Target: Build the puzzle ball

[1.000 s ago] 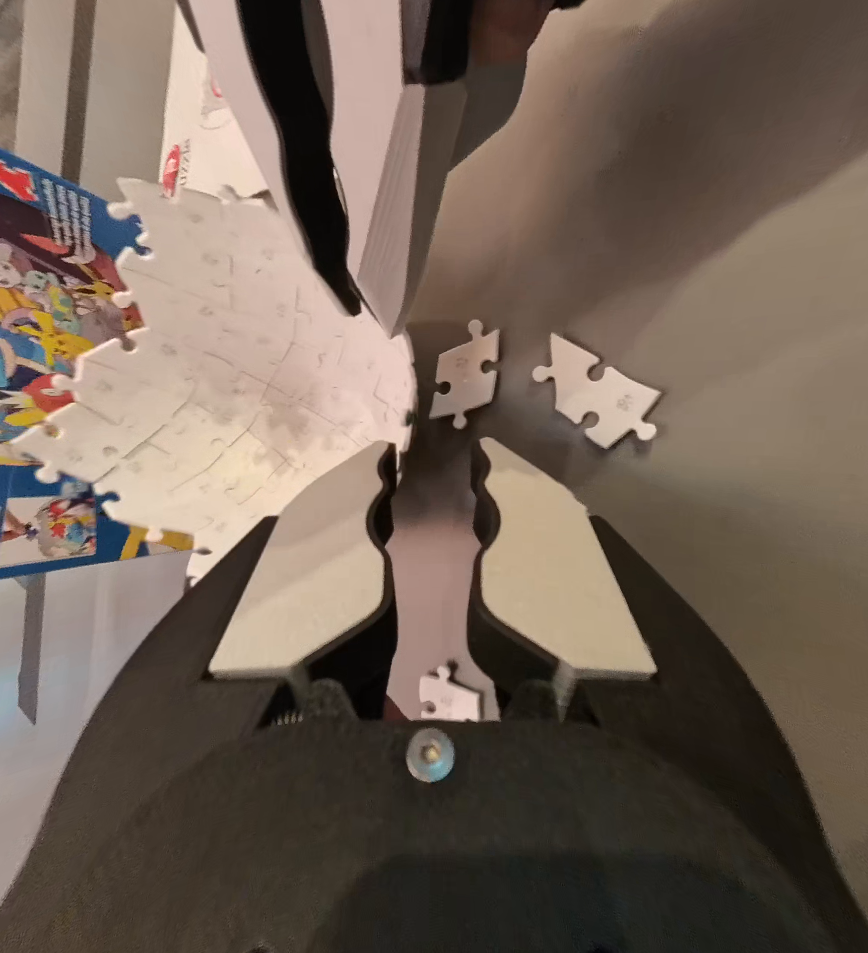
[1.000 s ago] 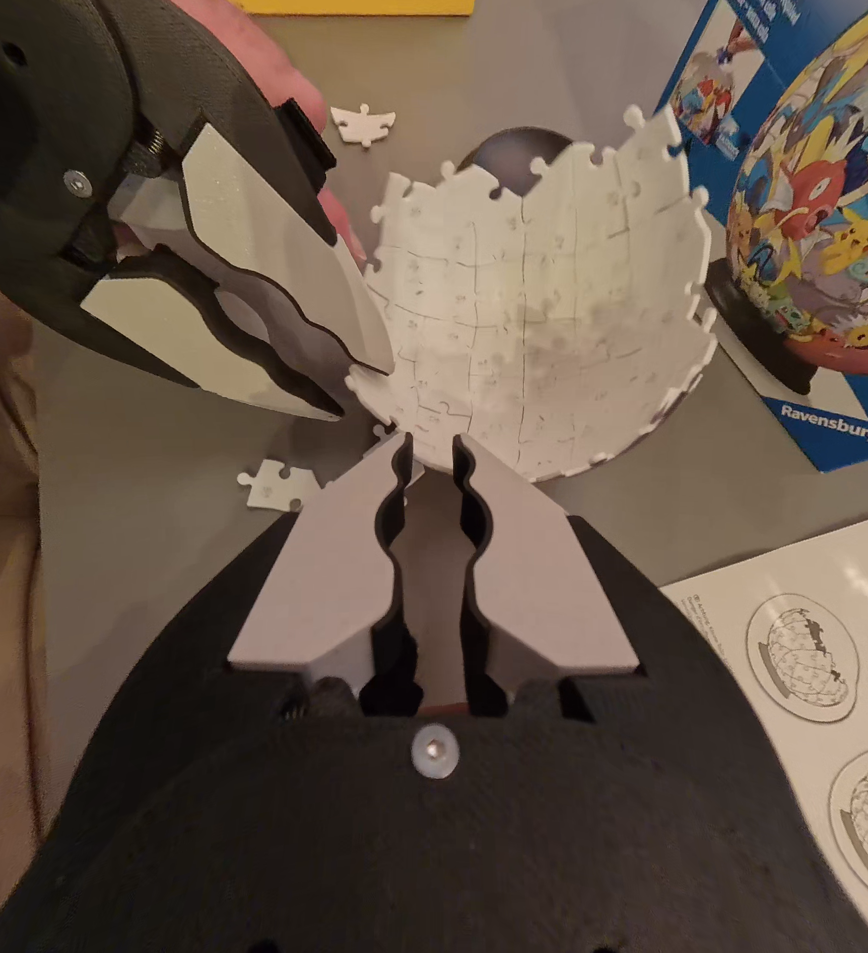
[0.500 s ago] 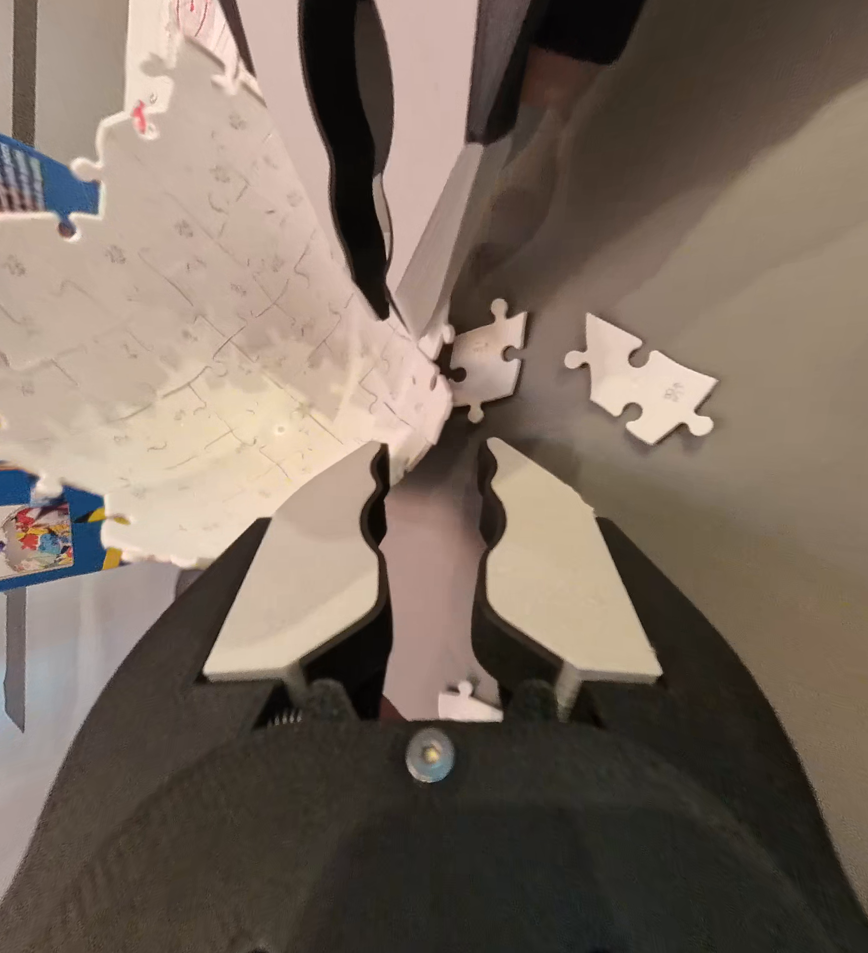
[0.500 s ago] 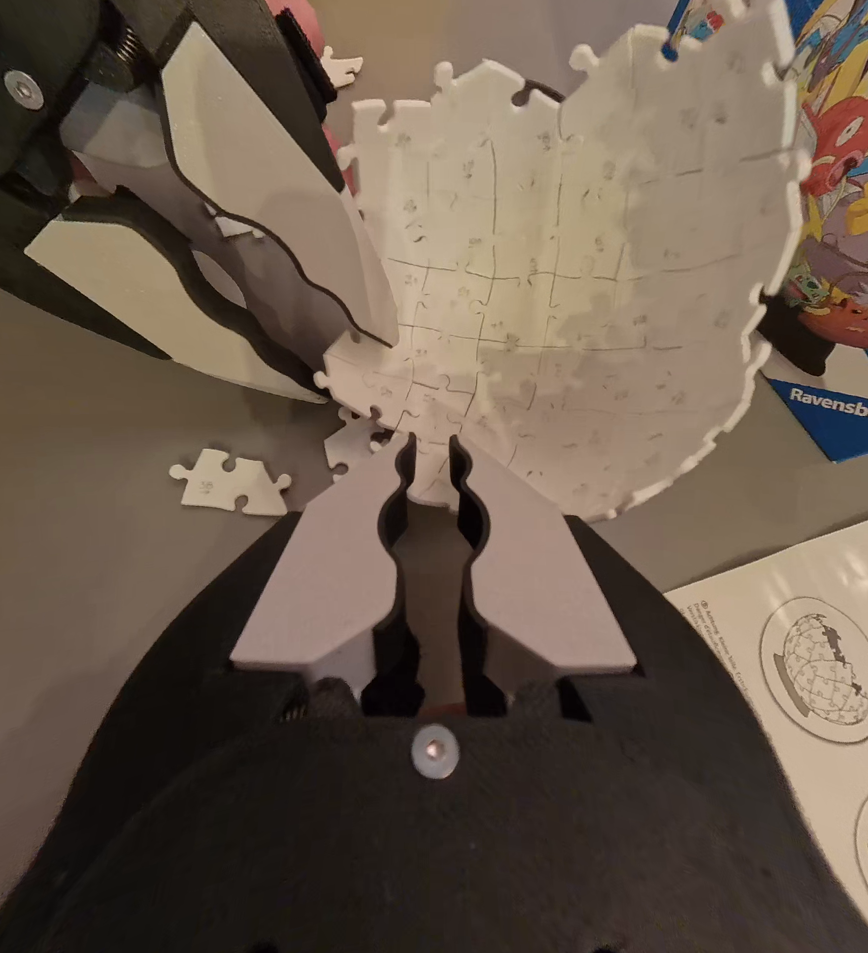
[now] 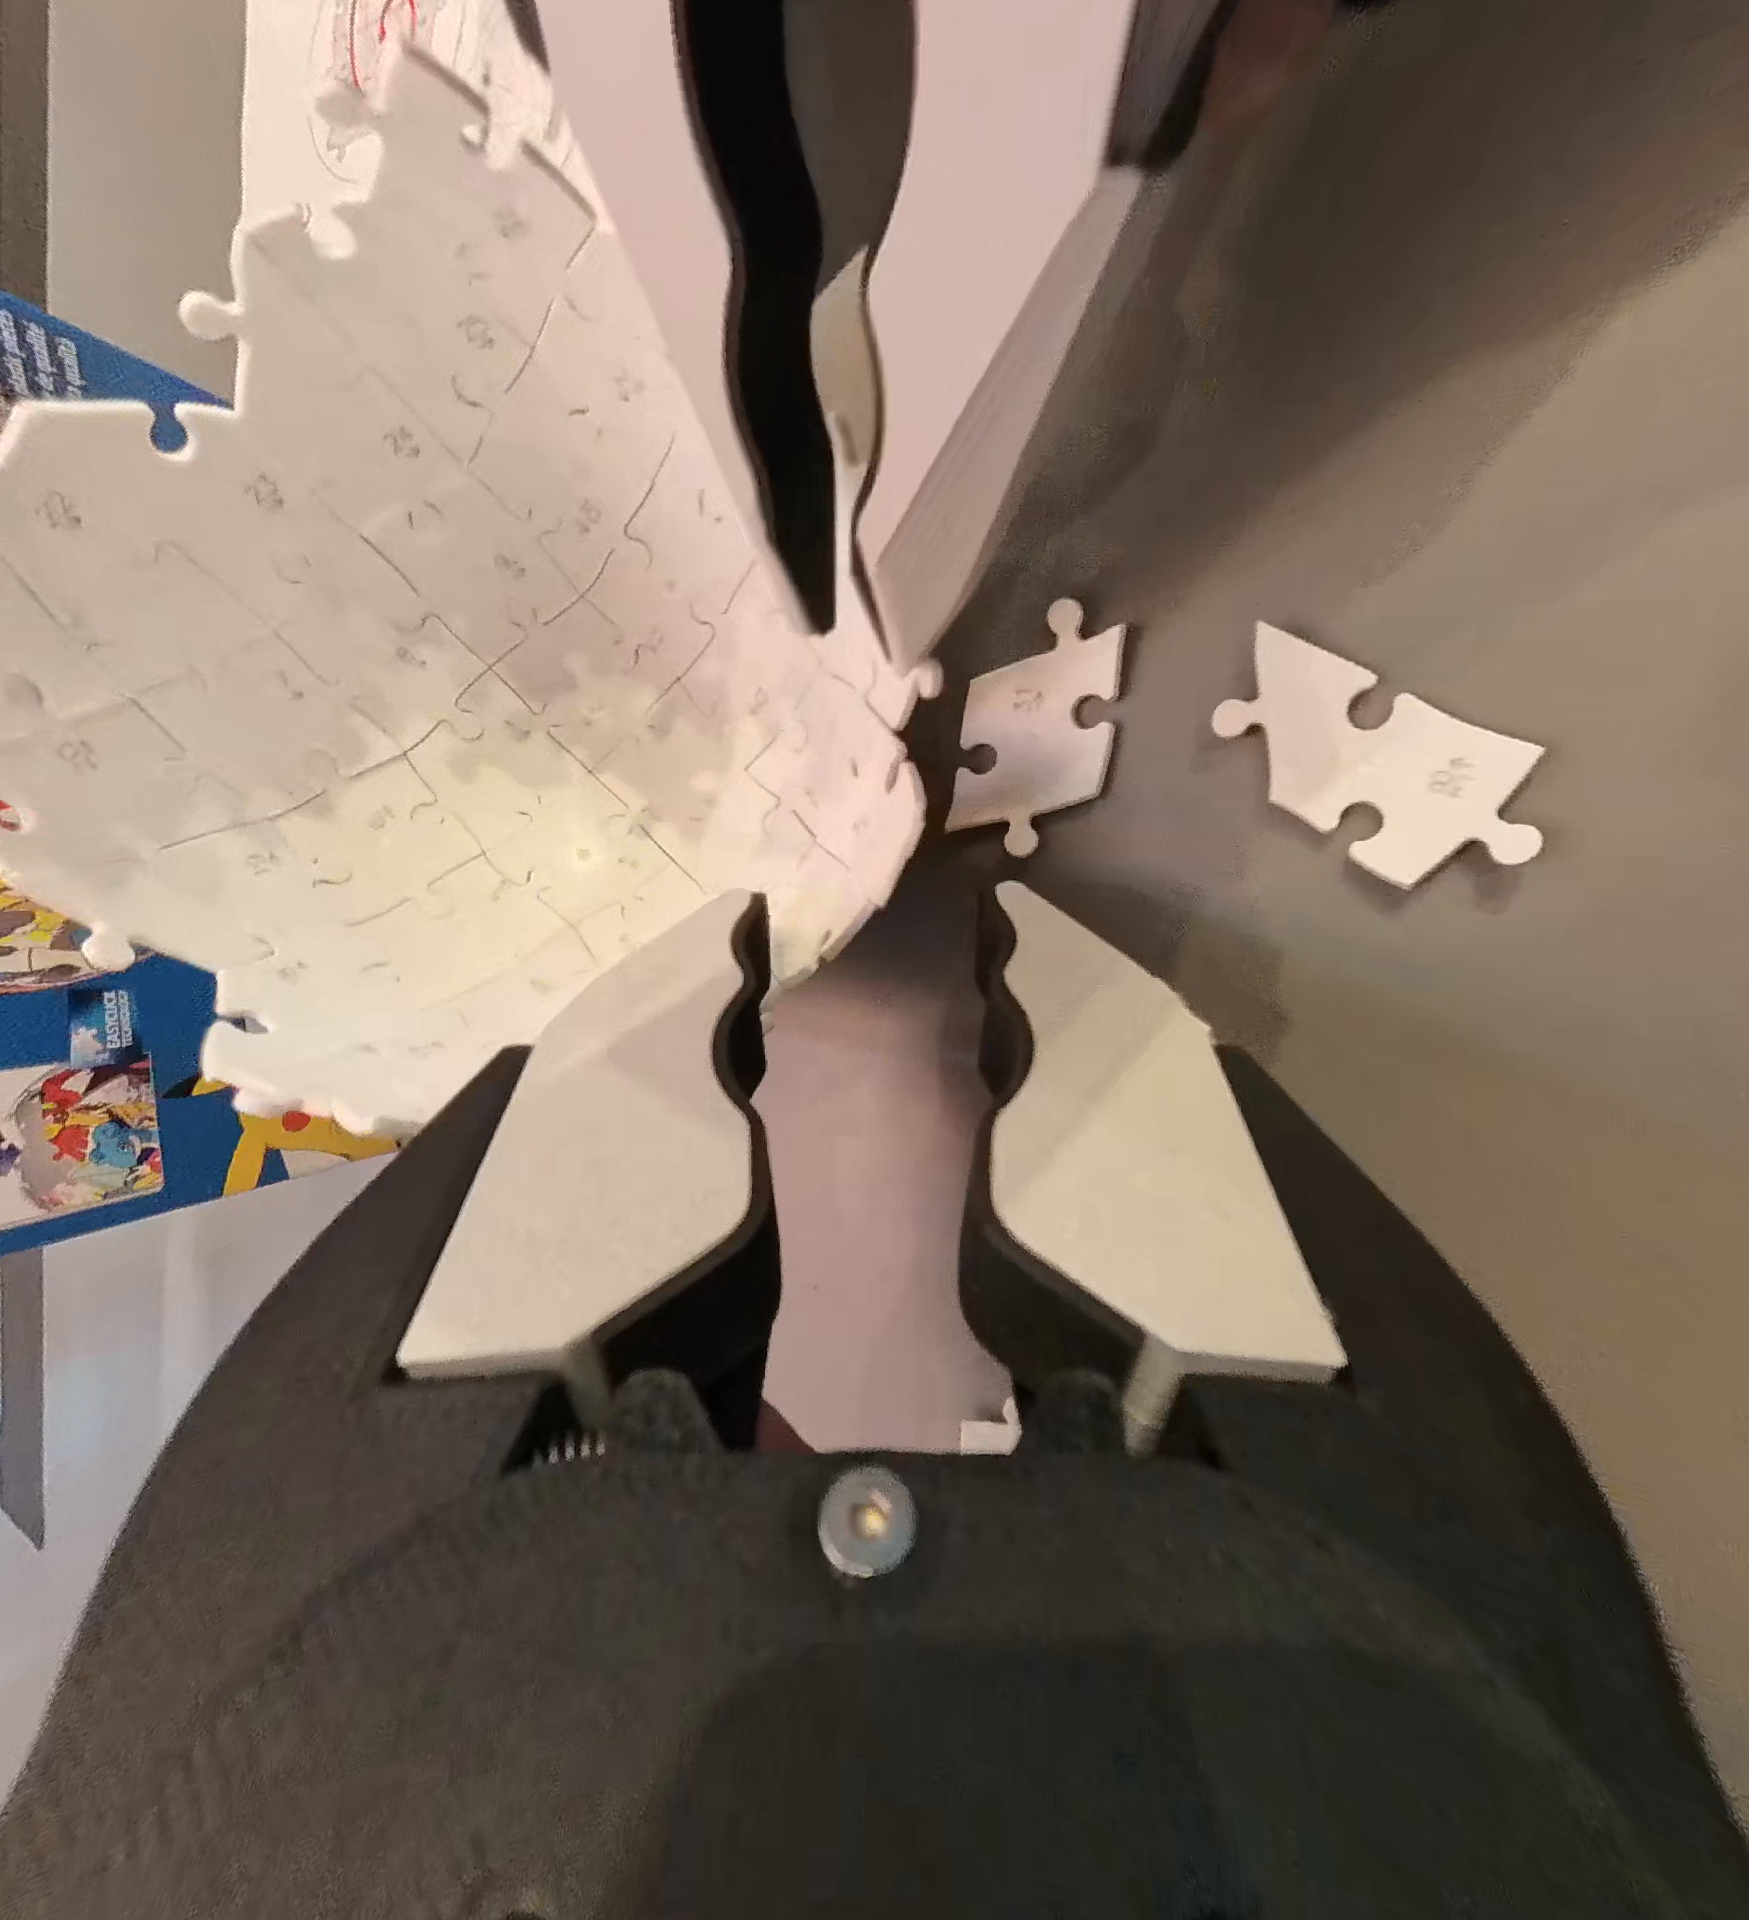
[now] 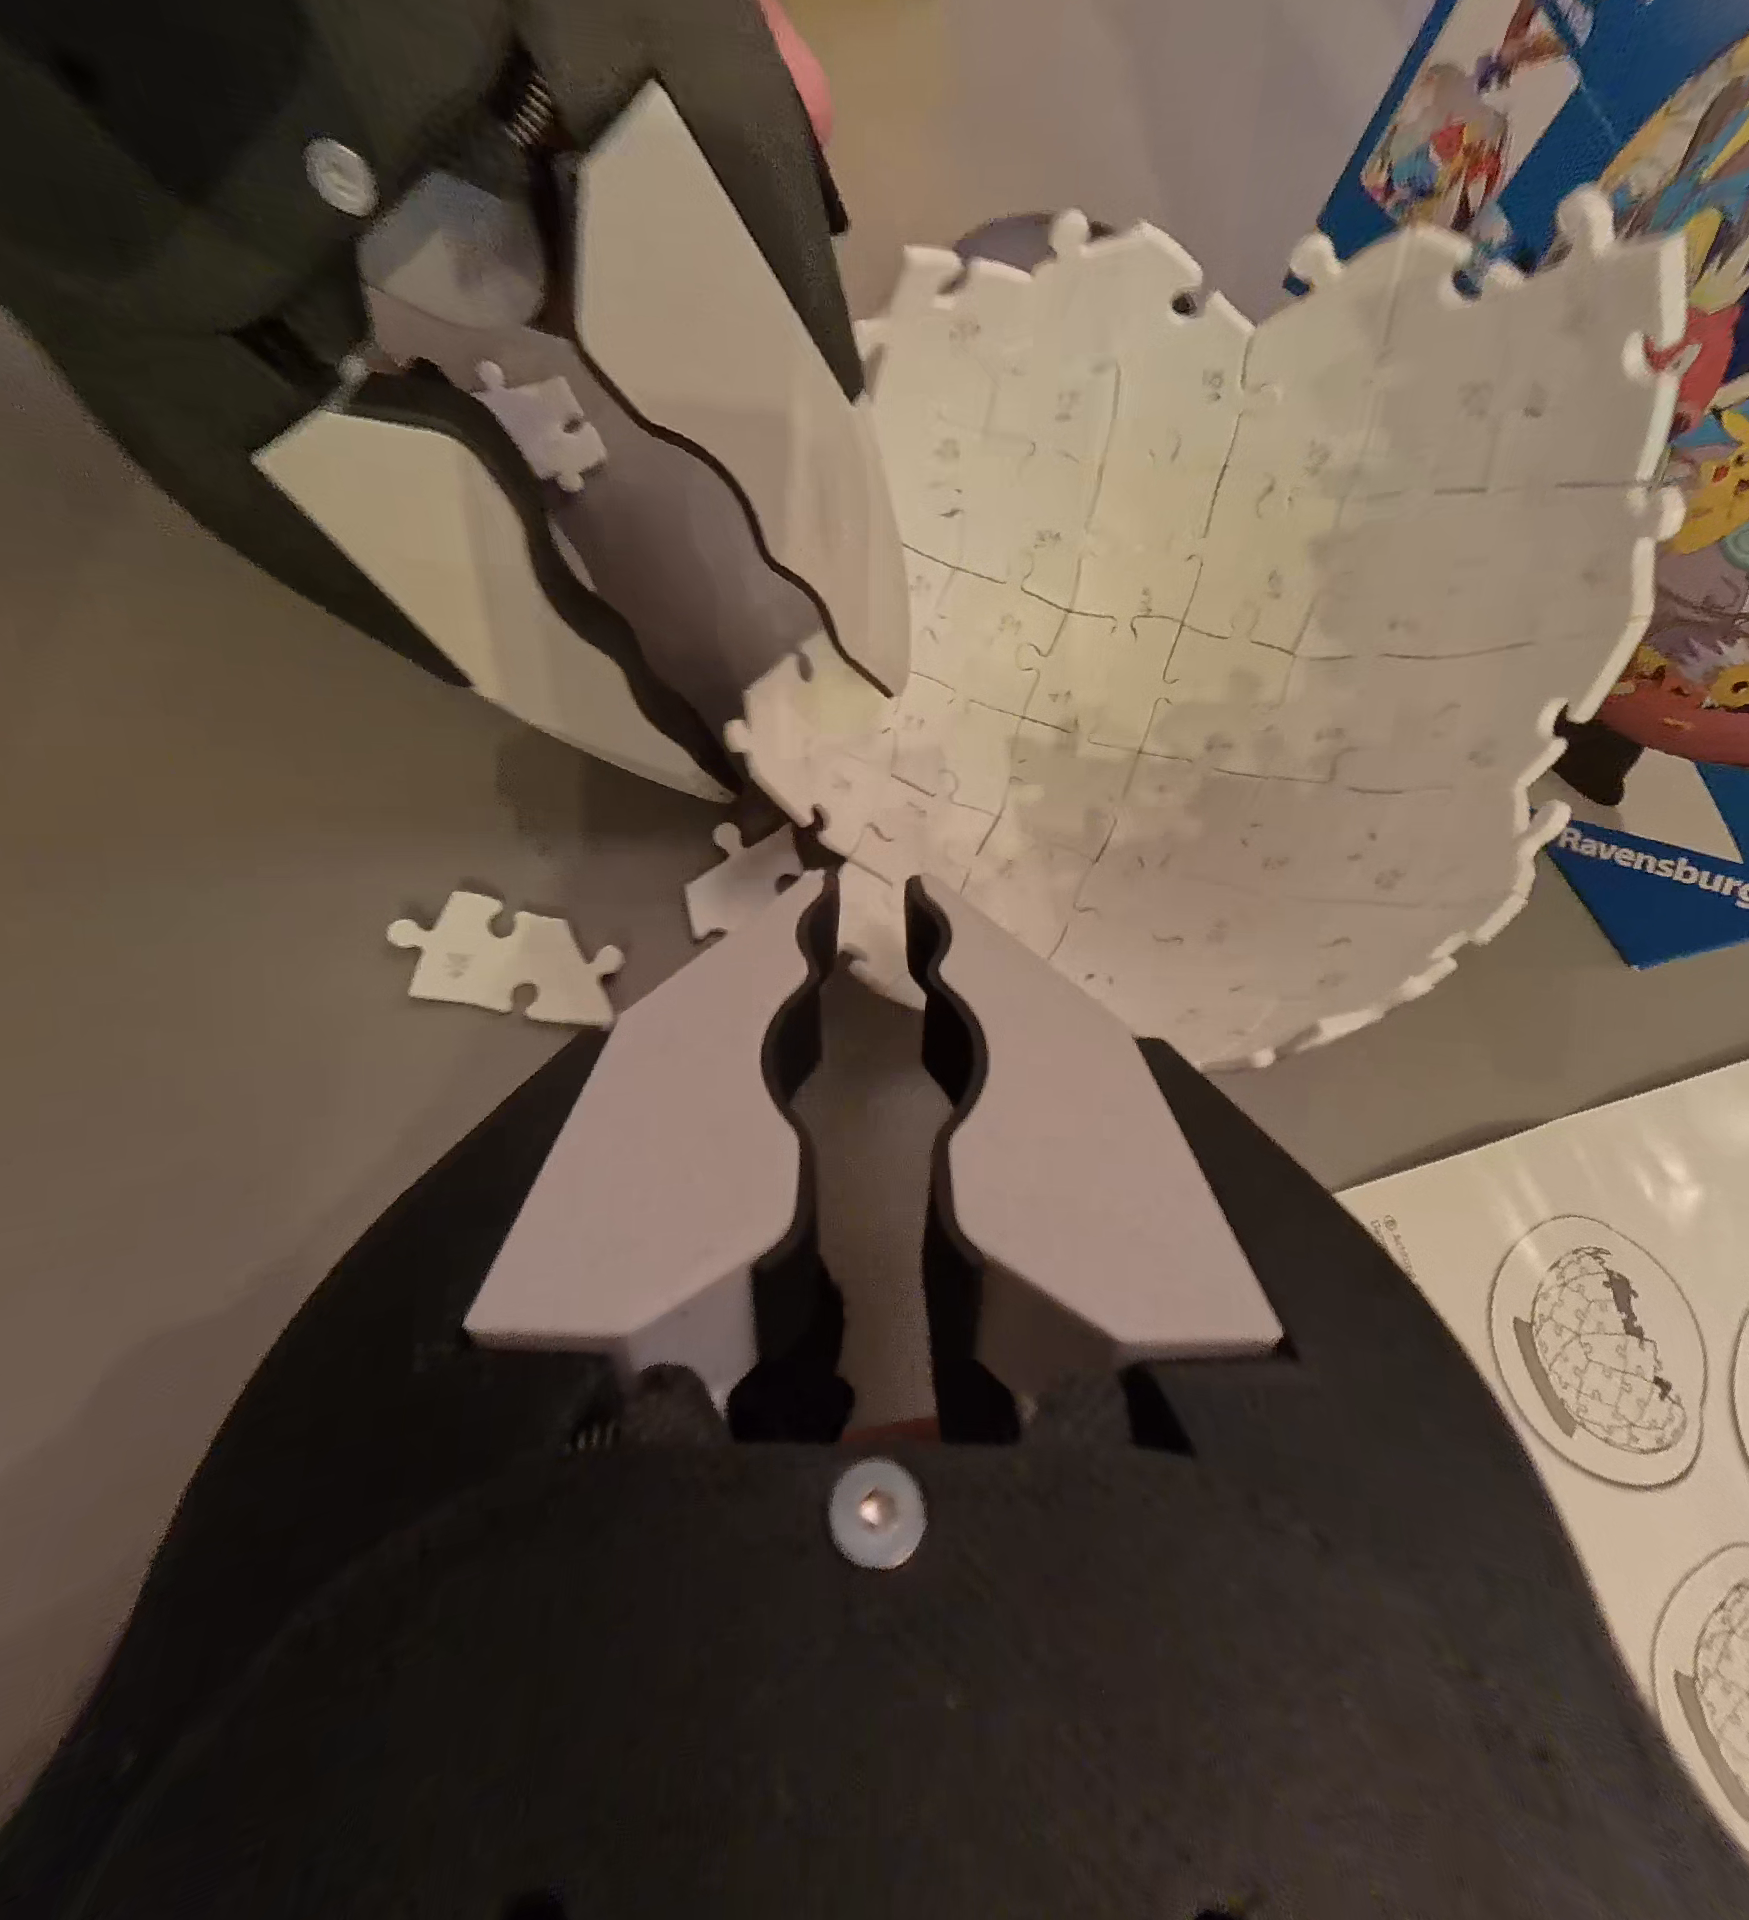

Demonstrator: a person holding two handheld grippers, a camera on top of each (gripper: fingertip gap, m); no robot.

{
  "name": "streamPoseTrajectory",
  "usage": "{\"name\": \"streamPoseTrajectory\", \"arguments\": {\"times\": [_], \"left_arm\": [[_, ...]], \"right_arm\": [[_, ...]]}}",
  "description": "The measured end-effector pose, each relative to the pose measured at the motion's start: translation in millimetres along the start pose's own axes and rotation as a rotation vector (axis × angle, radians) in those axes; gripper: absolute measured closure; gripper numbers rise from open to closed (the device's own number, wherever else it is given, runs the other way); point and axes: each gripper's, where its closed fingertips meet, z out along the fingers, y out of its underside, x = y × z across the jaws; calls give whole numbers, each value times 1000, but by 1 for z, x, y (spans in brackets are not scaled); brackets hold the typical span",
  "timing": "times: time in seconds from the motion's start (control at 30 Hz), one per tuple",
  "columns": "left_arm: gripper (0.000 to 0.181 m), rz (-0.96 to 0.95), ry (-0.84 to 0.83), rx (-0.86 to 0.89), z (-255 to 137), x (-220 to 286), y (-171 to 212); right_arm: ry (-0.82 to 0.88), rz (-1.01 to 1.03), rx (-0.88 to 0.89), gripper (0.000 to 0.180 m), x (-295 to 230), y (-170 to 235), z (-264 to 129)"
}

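Observation:
The partly built puzzle ball (image 6: 1213,644) is a white bowl-shaped shell of joined pieces, inside facing me, tilted up off the grey table. My right gripper (image 6: 870,883) is shut on its lower rim; in the left wrist view it (image 5: 859,634) comes down from the top onto the shell (image 5: 382,675). My left gripper (image 5: 875,899) is open, its jaws straddling the rim close beside the right one; it also shows in the right wrist view (image 6: 813,738). Two loose white pieces (image 5: 1041,727) (image 5: 1389,769) lie face down just past the fingertips.
The blue puzzle box (image 6: 1680,312) stands right behind the shell. A white instruction sheet (image 6: 1628,1403) lies at the right. Another loose piece (image 6: 548,426) shows on the table through the left gripper's fingers. A hand (image 6: 797,62) holds the left gripper. Both grippers' tips are close together, under 4 cm apart.
The shell has tilted up and come closer in both views, held by my right gripper. My left gripper has moved in onto the rim and its jaws have widened slightly.

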Motion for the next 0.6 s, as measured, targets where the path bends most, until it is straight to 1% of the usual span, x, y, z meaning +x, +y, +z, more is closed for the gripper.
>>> {"name": "streamPoseTrajectory", "arguments": {"times": [0.03, 0.1, 0.27, 0.43, 0.6], "left_arm": [[144, 2, 3, 2, 0, 0, 0], [142, 7, -5, 1, 0, -1, 0], [143, 23, -8, 6, 0, -2, 0], [146, 54, -21, 2, 0, 0, -1], [148, 70, -28, 3, 1, 0, -2]], "right_arm": [[-6, -8, 18, 169, -5, -3, -5], [-8, -28, 64, 172, -12, -8, -14], [-63, 27, 20, 172, -23, 5, -21], [-54, 23, -36, 171, -25, 11, -17], [-62, 60, -62, 170, -25, 20, -3]]}}
